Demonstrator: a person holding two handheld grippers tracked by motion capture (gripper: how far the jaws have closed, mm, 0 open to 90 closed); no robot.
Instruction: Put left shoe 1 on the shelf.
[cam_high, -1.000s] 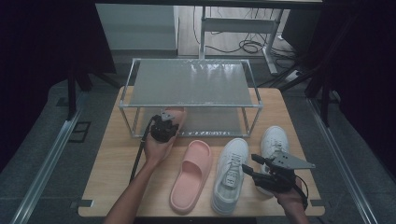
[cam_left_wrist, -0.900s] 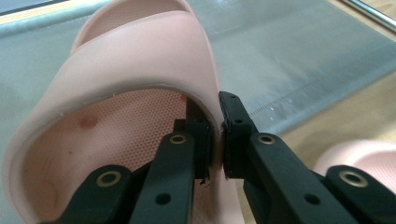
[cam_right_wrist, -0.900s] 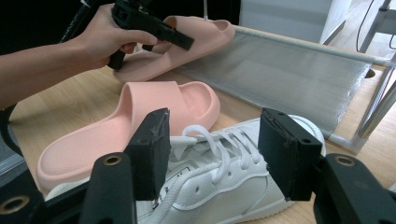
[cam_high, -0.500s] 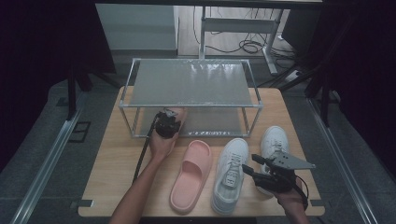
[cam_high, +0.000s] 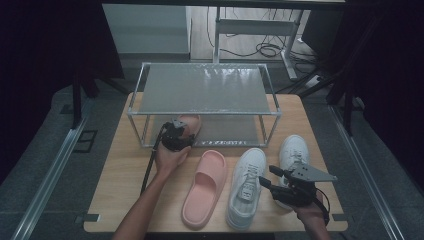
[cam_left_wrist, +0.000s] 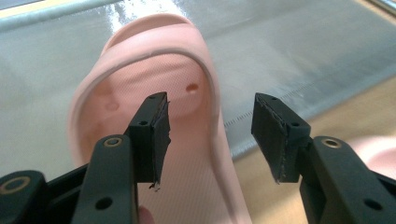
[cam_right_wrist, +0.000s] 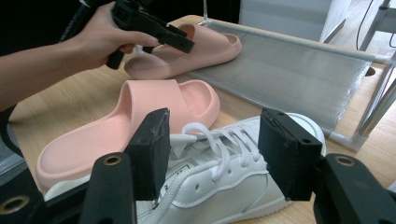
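A pink slipper (cam_left_wrist: 187, 60) lies toe-first on the lower shelf (cam_high: 230, 131) of a metal rack, its heel sticking out over the table. My left gripper (cam_left_wrist: 210, 130) is at that heel. Its jaws have just been opening; the slipper's side wall runs between them and neither pad presses on it. The matching pink slipper (cam_high: 205, 187) lies on the table beside a white sneaker (cam_high: 247, 187). My right gripper (cam_right_wrist: 212, 154) hovers open just above that sneaker's laces, holding nothing. A second white sneaker (cam_high: 294, 150) sits to its right.
The rack's top shelf (cam_high: 205, 87) spans the back half of the wooden table (cam_high: 125, 180), and its corner posts stand on either side of the lower shelf. A cable trails from the left gripper (cam_high: 176, 131) along the forearm. Dark floor and rails surround the table.
The left hand has shifted only slightly at the rack's lower shelf, with the slipper staying there. The right gripper has kept still over the sneaker.
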